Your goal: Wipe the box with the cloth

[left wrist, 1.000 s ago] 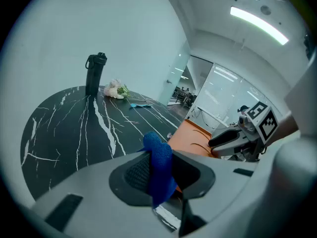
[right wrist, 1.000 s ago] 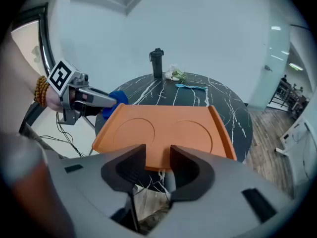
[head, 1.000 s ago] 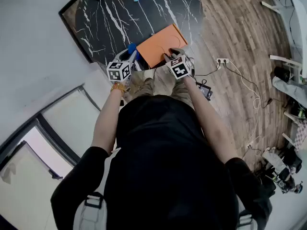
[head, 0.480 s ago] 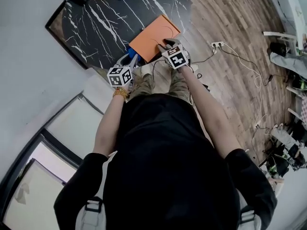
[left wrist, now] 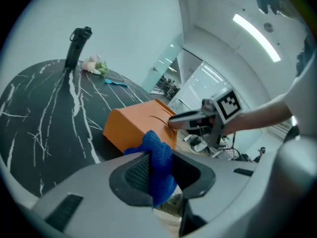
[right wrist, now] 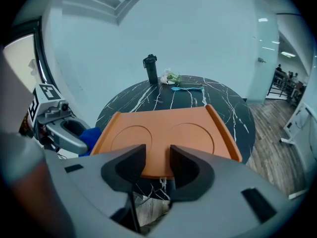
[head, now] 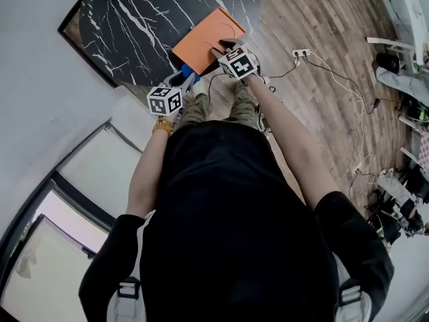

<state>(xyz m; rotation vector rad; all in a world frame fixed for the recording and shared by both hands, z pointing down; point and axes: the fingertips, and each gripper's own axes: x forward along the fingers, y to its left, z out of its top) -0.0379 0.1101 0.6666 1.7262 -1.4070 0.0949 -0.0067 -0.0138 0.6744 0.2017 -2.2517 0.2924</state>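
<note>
An orange flat box (head: 204, 39) lies at the near edge of a black marble table (head: 134, 25). My left gripper (head: 188, 74) is shut on a blue cloth (left wrist: 158, 157), which bulges out between its jaws. The cloth sits just in front of the box's near side (left wrist: 133, 125). My right gripper (head: 218, 48) reaches to the box's near right edge. In the right gripper view its jaws (right wrist: 157, 162) stand apart, with the box's edge (right wrist: 163, 133) showing in the gap and no pad pressing on it. The left gripper view shows the right gripper (left wrist: 174, 122) lying along the box's top edge.
A black bottle (right wrist: 150, 69), a small bunch of flowers (right wrist: 171, 78) and a light-blue item (right wrist: 187, 88) stand at the table's far side. A power strip with cables (head: 299, 52) lies on the wooden floor to the right. A white wall runs along the left.
My left gripper has slid with the cloth along the box's near side, toward the right gripper. The right gripper has stayed at the box's edge. The head view has shifted.
</note>
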